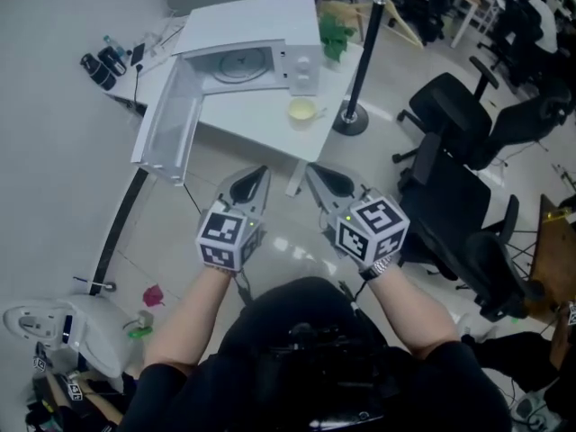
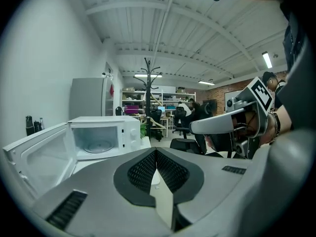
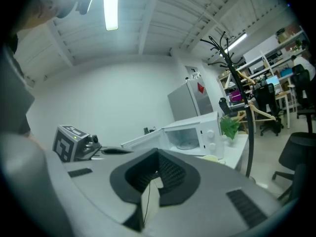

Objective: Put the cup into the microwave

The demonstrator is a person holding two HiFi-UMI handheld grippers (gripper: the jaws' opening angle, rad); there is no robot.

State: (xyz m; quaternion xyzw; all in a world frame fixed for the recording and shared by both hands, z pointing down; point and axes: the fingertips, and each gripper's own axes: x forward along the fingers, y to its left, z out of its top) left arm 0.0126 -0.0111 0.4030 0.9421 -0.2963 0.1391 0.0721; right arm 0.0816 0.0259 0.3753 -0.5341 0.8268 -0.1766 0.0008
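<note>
1. A white microwave oven (image 1: pixel 261 48) is seen on a white rectangular table (image 1: pixel 238 120), with its door (image 1: pixel 166 129) swung fully open towards the left of the head view.
2. A round glass turntable (image 1: pixel 241 64) is visible inside the lit cavity, and nothing is seen resting on it.
3. A small pale yellow cup (image 1: pixel 302 109) is found upright on the table, just in front of the microwave's control panel and outside the cavity. It is also made out in the right gripper view (image 3: pixel 211 158), low beside the microwave (image 3: pixel 195 135).
4. The left gripper (image 1: pixel 261 171) is held over the floor short of the table's near edge. Its jaws are pressed together with nothing between them, as shown in the left gripper view (image 2: pixel 156 152), where the open microwave (image 2: pixel 106 139) lies ahead and to the left.
5. The right gripper (image 1: pixel 312 169) is held just beside the left one, at a similar level. Its jaws are likewise closed on each other and empty, as shown in the right gripper view (image 3: pixel 158 154).
6. Both grippers are well apart from the cup, and the cup is touched by neither.
7. A black coat stand pole (image 1: pixel 364 52) with a round base is seen at the table's right corner, and a small green plant (image 1: pixel 335 32) stands at the microwave's right side.
8. Several black office chairs (image 1: pixel 450 106) are placed on the floor to the right.
</note>
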